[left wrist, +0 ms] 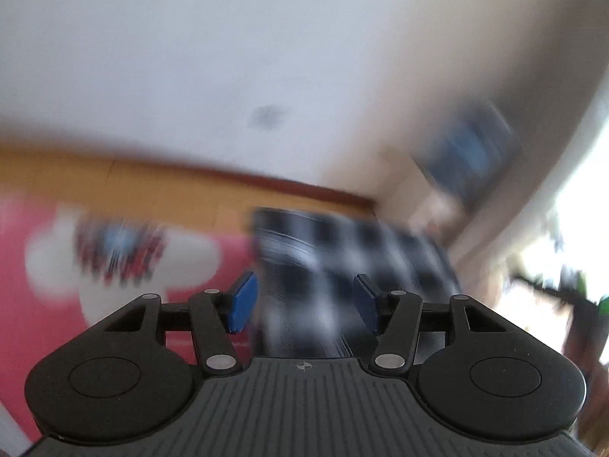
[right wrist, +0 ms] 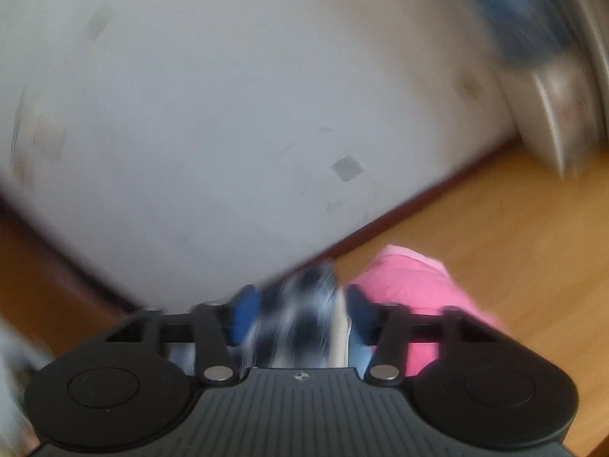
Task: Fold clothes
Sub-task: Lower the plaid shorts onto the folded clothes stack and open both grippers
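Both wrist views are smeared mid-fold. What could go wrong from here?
1. The checked garment lies between the right gripper's parted jaws; whether the pads grip it is unclear, so it may slip out.
2. The left gripper stands open with the checked cloth beyond it, so that side may sag and spoil the fold.
3. The pink garment lies close and could get snagged.

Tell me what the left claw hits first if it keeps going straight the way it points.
Most likely the black-and-white checked garment, which sits right between and ahead of the left claw. The frame is badly blurred, so depth and contact are unclear.
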The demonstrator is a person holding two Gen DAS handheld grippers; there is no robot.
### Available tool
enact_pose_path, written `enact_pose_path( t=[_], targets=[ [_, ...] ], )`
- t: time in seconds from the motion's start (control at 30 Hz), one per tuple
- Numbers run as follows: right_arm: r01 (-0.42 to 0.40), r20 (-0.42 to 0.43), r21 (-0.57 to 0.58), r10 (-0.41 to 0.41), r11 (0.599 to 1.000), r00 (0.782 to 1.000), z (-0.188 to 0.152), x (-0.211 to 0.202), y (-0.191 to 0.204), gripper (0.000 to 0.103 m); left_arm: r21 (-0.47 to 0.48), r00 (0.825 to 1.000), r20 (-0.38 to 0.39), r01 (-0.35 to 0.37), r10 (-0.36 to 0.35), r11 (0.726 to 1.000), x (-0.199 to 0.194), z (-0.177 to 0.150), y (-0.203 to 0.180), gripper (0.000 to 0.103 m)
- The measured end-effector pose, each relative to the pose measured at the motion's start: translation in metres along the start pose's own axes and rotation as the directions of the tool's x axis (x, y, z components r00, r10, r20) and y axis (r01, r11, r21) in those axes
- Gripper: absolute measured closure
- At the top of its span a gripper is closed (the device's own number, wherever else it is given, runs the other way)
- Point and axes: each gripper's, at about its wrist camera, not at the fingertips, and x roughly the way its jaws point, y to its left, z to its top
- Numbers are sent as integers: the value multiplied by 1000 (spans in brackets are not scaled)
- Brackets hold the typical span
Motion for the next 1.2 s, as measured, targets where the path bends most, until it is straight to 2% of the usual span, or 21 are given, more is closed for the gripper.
enact_pose_path(
  t=[0.03, 0.07, 0.13, 0.17, 0.23, 0.3, 0.4, 0.5, 0.6, 0.67, 0.73, 0.8, 0.83, 0.87, 0.9, 0.93, 1.0, 1.13, 1.2],
  targets=[
    [16, -17, -101, -18, 995, 1000, -7, -9, 21, 64, 173, 1000, -2, -4, 5, 985, -4, -12, -27, 48],
    [11, -29, -173, -16, 985, 999, -21, -14, 39, 66, 314, 1000, -10, 2, 2, 949, -4, -27, -50, 48],
    [-2, -36, -243, -7, 970, 999, -51, -17, 64, 69, 429, 999, -45, 25, -6, 903, 6, -54, -72, 48],
    [-3, -37, -262, -7, 965, 999, -66, -17, 73, 70, 427, 996, -89, 33, 6, 904, 19, -65, -73, 48],
    [49, -43, -318, -66, 947, 997, -98, -1, 78, 70, 360, 988, -149, 12, 45, 933, 44, -79, -60, 48],
    [104, -35, -362, -125, 926, 992, -125, 14, 78, 71, 269, 981, -196, 50, 4, 962, 57, -84, -42, 47],
    [165, 8, -402, -177, 901, 984, -152, 25, 77, 70, 254, 979, -203, 72, -19, 965, 51, -78, -38, 47],
    [182, 27, -430, -189, 884, 982, -140, 8, 93, 70, 242, 977, -210, 79, -27, 967, 30, -63, -35, 47],
    [184, 94, -484, -159, 856, 983, -121, -5, 111, 70, 233, 986, -151, 106, -71, 967, 6, -46, -37, 45],
    [197, 135, -526, -147, 827, 980, -105, 1, 121, 70, 191, 990, -100, 116, -98, 975, 8, -36, -42, 38],
    [204, 146, -550, -148, 810, 978, -102, 20, 122, 70, 179, 990, -102, 110, -93, 978, 29, -33, -52, 37],
    [214, 133, -572, -168, 792, 977, -105, 44, 119, 70, 256, 987, -157, 84, -44, 963, 63, -47, -64, 36],
    [221, 82, -592, -214, 775, 973, -116, 61, 111, 70, 278, 984, -180, 66, -15, 958, 76, -56, -63, 26],
    [221, 34, -595, -251, 773, 967, -128, 73, 105, 69, 276, 986, -165, 63, -18, 959, 83, -65, -59, 19],
    [221, 32, -580, -249, 784, 968, -136, 78, 94, 69, 259, 990, -138, 65, -30, 964, 84, -70, -55, 15],
    [218, 31, -568, -244, 793, 969, -136, 77, 90, 69, 242, 991, -130, 67, -36, 968, 80, -68, -51, 15],
    [200, 19, -540, -225, 818, 974, -122, 70, 93, 69, 185, 988, -148, 57, -29, 981, 69, -54, -46, 16],
    [189, 106, -491, -158, 851, 982, -82, 59, 103, 69, 101, 996, -57, 72, -67, 992, 52, -27, -40, 15],
    [185, 106, -443, -154, 877, 982, -61, 75, 96, 69, 80, 999, -45, 26, -22, 996, 67, -13, -41, 12]
  ],
)
